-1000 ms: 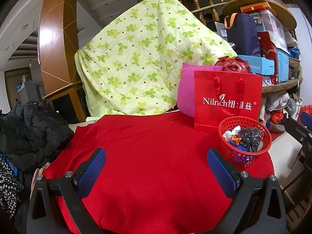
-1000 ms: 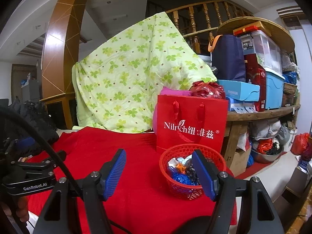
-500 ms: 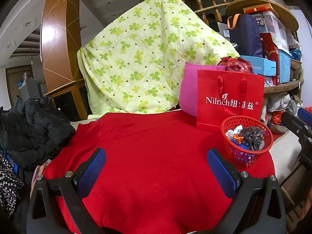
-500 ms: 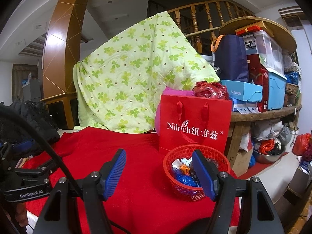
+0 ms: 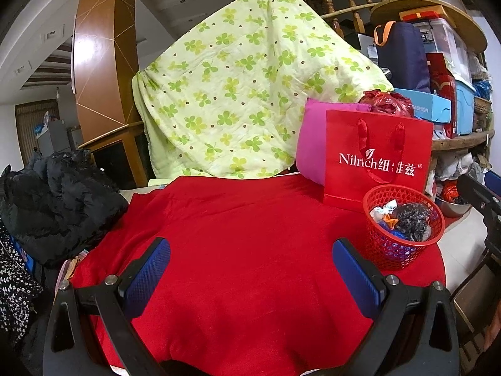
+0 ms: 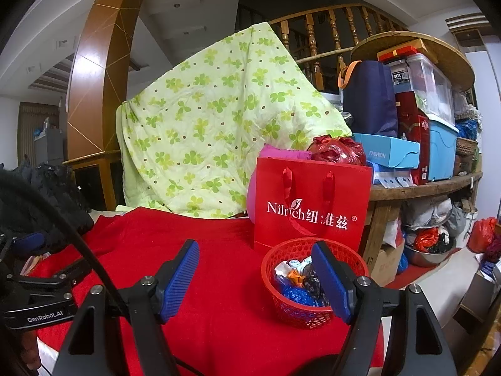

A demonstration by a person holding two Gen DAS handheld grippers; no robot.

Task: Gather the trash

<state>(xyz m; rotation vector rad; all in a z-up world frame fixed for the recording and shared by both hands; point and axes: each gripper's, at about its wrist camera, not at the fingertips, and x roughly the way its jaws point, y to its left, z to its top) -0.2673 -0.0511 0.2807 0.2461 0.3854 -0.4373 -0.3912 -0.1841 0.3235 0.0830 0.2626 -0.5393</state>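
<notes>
A red mesh basket (image 5: pixel 391 250) stands at the right edge of the red-covered table (image 5: pixel 238 235). It holds crumpled trash: white, orange, blue and black pieces (image 5: pixel 407 219). The basket also shows in the right wrist view (image 6: pixel 281 300), partly behind my right finger. My left gripper (image 5: pixel 250 275) is open and empty over the red cloth, left of the basket. My right gripper (image 6: pixel 256 279) is open and empty, just in front of the basket. The left gripper's body shows at the left of the right wrist view (image 6: pixel 40 297).
A red paper gift bag (image 5: pixel 375 159) stands right behind the basket, with a pink cushion (image 5: pixel 310 144) beside it. A green clover quilt (image 5: pixel 244 94) hangs at the back. Black clothing (image 5: pixel 53 203) is piled on the left. Cluttered shelves (image 6: pixel 422 131) stand on the right.
Both grippers have drawn back and risen slightly, so the basket and bag sit a little lower and farther right in view. Both stay open and empty.
</notes>
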